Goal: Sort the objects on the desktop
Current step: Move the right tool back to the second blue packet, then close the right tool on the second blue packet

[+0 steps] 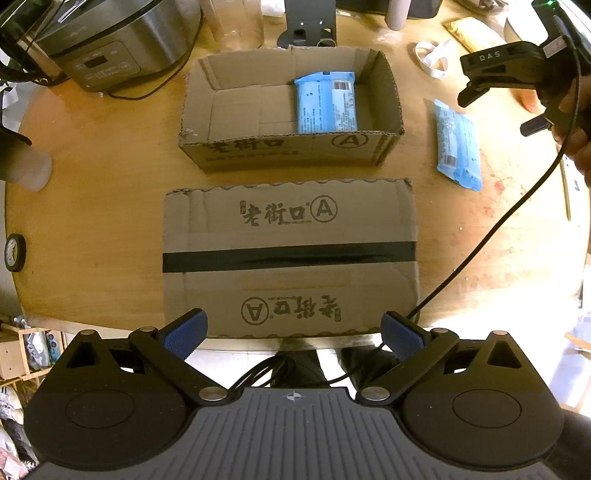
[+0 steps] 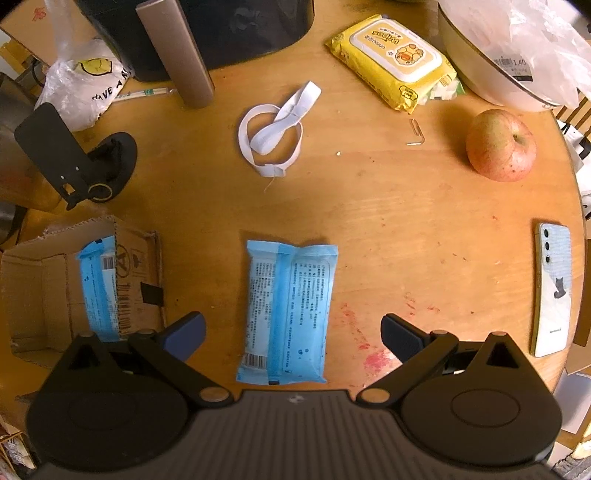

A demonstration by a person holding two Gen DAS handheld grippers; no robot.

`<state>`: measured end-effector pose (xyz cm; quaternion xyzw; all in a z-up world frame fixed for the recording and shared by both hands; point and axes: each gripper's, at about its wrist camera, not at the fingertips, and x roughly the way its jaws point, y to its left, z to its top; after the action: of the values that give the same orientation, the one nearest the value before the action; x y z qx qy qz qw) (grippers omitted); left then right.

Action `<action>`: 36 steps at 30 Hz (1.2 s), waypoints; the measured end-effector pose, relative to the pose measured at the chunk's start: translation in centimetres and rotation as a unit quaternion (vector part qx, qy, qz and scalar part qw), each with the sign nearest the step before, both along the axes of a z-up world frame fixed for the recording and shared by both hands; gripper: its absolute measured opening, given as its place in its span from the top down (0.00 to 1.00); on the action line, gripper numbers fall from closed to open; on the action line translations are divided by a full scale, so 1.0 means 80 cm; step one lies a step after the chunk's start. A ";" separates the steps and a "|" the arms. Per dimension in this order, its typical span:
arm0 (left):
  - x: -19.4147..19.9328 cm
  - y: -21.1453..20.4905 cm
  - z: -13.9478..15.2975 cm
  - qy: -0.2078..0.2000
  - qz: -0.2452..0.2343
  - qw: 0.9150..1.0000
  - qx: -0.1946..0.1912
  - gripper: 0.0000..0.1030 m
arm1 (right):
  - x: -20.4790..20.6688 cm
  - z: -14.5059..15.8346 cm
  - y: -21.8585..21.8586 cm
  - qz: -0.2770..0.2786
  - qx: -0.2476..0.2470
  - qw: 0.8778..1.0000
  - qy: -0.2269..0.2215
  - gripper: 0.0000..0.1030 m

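An open cardboard box [image 1: 207, 110] sits mid-table with one blue packet [image 1: 327, 101] lying inside at its right. A second blue packet [image 1: 458, 147] lies flat on the table right of the box. In the right wrist view that loose packet [image 2: 288, 310] lies lengthwise between my open fingers, the right gripper [image 2: 293, 334] hovering over its near half. The box [image 2: 44, 280] and its packet [image 2: 98, 288] show at the left. My left gripper [image 1: 293, 330] is open and empty over the near edge of a flat cardboard lid [image 1: 291, 258]. A hand holds the right gripper [image 1: 491, 79] at upper right.
A rice cooker [image 1: 103, 44] and phone stand [image 1: 306, 26] stand behind the box. A white elastic band [image 2: 273, 129], yellow wipes pack [image 2: 395, 59], apple [image 2: 500, 146], phone [image 2: 552, 288], cardboard tube [image 2: 177, 51] and plastic bag [image 2: 85, 81] lie around. A tape roll [image 1: 14, 251] sits at the left edge.
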<state>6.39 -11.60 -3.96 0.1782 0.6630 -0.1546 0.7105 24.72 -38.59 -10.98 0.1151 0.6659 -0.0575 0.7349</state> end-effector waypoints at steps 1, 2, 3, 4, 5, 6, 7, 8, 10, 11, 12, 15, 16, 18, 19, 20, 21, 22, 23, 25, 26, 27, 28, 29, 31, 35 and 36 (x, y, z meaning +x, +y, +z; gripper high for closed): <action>0.000 0.000 0.000 0.000 0.000 1.000 0.001 0.00 | 0.000 -0.001 0.000 -0.001 0.000 1.000 0.000 0.00; 0.000 0.000 -0.001 0.000 -0.001 1.000 0.001 0.00 | 0.000 -0.003 0.000 -0.002 0.000 1.000 0.000 0.00; 0.000 -0.001 -0.001 0.001 -0.001 1.000 0.002 0.00 | 0.001 -0.005 0.000 -0.004 0.001 1.000 0.001 0.00; 0.000 -0.001 -0.001 0.001 -0.001 1.000 0.003 0.00 | 0.001 -0.007 0.000 -0.005 0.001 1.000 0.002 0.00; 0.000 -0.001 -0.001 0.001 -0.001 1.000 0.003 0.00 | 0.002 -0.009 0.000 -0.006 0.002 1.000 0.002 0.00; 0.000 -0.001 -0.002 0.001 -0.001 1.000 0.004 0.00 | 0.002 -0.012 0.000 -0.009 0.004 1.000 0.003 0.00; 0.001 0.000 -0.002 0.002 0.000 1.000 0.005 0.00 | 0.003 -0.015 -0.001 -0.012 0.007 1.000 0.004 0.00; 0.001 0.000 -0.002 0.001 0.000 1.000 0.006 0.00 | 0.003 -0.018 -0.001 -0.015 0.008 1.000 0.005 0.00; 0.001 0.001 -0.002 0.001 0.000 1.000 0.007 0.00 | 0.003 -0.025 -0.001 -0.020 0.006 1.000 0.007 0.00; 0.001 0.002 -0.002 0.002 0.001 1.000 0.008 0.00 | 0.004 -0.028 -0.001 -0.023 0.005 1.000 0.008 0.00; 0.001 0.003 -0.003 0.002 0.002 1.000 0.009 0.00 | 0.003 -0.032 -0.001 -0.026 0.005 1.000 0.009 0.00; 0.002 0.005 -0.003 0.002 0.003 1.000 0.010 0.00 | 0.003 -0.046 -0.001 -0.035 0.007 0.999 0.013 0.00; 0.002 0.006 -0.003 0.002 0.004 1.000 0.011 0.00 | 0.003 -0.051 0.000 -0.037 0.007 0.999 0.014 0.00; 0.003 0.008 -0.003 0.002 0.005 1.000 0.012 0.00 | 0.003 -0.060 0.001 -0.040 0.005 0.999 0.014 0.00; 0.003 0.009 -0.003 0.002 0.006 1.000 0.013 0.00 | 0.004 -0.065 0.002 -0.041 0.004 0.999 0.015 0.00; 0.003 0.009 -0.003 0.003 0.006 1.000 0.013 0.00 | 0.004 -0.071 0.003 -0.042 0.003 0.999 0.015 0.00; 0.003 0.010 -0.004 0.003 0.006 1.000 0.014 0.00 | 0.005 -0.076 0.004 -0.044 0.003 0.999 0.016 0.00; 0.003 0.011 -0.004 0.004 0.007 1.000 0.014 0.00 | 0.006 -0.081 0.005 -0.046 0.003 0.999 0.018 0.00; 0.003 0.011 -0.005 0.004 0.007 1.000 0.015 0.00 | 0.006 -0.086 0.006 -0.047 0.003 0.999 0.019 0.00; 0.003 0.012 -0.005 0.005 0.007 1.000 0.016 0.00 | 0.007 -0.094 0.008 -0.047 -0.001 0.999 0.020 0.00; 0.003 0.013 -0.005 0.006 0.007 1.000 0.016 0.00 | 0.008 -0.098 0.010 -0.046 -0.003 0.999 0.020 0.00; 0.003 0.014 -0.006 0.006 0.007 1.000 0.016 0.00 | 0.008 -0.102 0.011 -0.045 -0.005 0.999 0.020 0.00; 0.003 0.014 -0.006 0.007 0.008 1.000 0.017 0.00 | 0.007 -0.103 0.013 -0.043 -0.011 0.999 0.017 0.00; 0.003 0.015 -0.006 0.007 0.008 1.000 0.017 0.00 | 0.007 -0.104 0.016 -0.041 -0.017 0.999 0.016 0.00; 0.004 0.016 -0.007 0.008 0.009 1.000 0.017 0.00 | 0.006 -0.105 0.024 -0.033 -0.031 0.999 0.014 0.00; 0.004 0.018 -0.007 0.009 0.012 1.000 0.016 0.00 | 0.004 -0.104 0.026 -0.034 -0.034 0.999 0.008 0.00; 0.004 0.018 -0.007 0.009 0.012 1.000 0.016 0.00 | 0.004 -0.104 0.026 -0.034 -0.034 0.999 0.008 0.00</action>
<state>6.74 -10.13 -4.53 0.1802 0.6741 -0.1372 0.7031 25.06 -36.54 -19.32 0.1123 0.6649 -0.1058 0.7308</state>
